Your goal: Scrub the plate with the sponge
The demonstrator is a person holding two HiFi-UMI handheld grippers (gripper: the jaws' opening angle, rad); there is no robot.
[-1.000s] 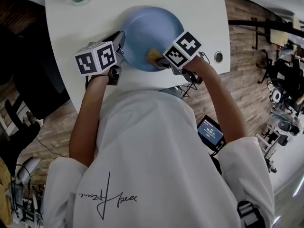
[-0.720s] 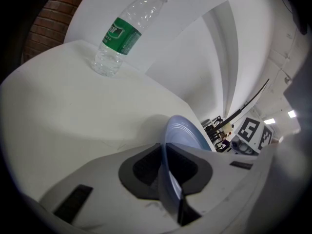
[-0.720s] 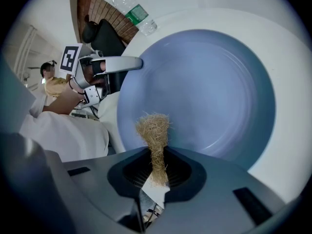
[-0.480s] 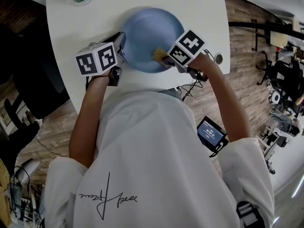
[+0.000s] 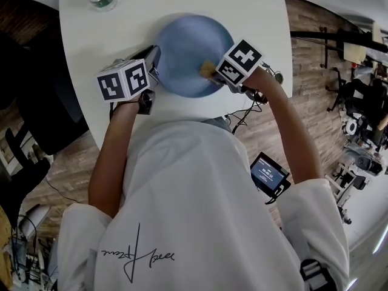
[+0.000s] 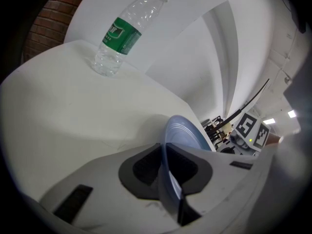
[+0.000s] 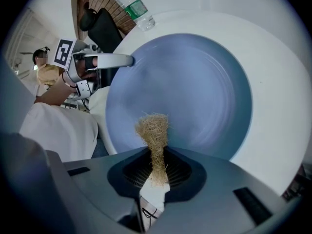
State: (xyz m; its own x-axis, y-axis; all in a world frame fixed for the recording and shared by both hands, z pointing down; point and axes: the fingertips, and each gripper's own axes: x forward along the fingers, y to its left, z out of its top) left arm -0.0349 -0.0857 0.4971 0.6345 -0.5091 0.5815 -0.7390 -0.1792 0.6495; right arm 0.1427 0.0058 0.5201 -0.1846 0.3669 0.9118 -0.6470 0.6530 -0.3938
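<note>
Head view, looking steeply down: a person in a white top leans over a white counter (image 5: 254,11) on which a round blue plate (image 5: 188,50) lies flat. The left gripper (image 6: 165,167) has its jaws clamped on the plate's left rim, which runs edge-on between them. The right gripper (image 7: 156,172) has its jaws pinched on the narrow lower end of a straw-coloured, fibrous sponge (image 7: 153,129). The bushy tuft sticks out ahead of the jaw tips, over the plate's near right part, just inside the rim (whether it presses on the surface cannot be told). To scrub well, the left jaws should probably hold firm so the plate does not slide or spin. The right gripper should tilt down until the tuft flattens against the blue surface, then work in small overlapping circles from this rim towards the middle. Pressure is best kept moderate, since the sponge is held only by its thin end and may bend or pull free. A water bottle (image 6: 126,33) stands well apart, at the far left corner.
</note>
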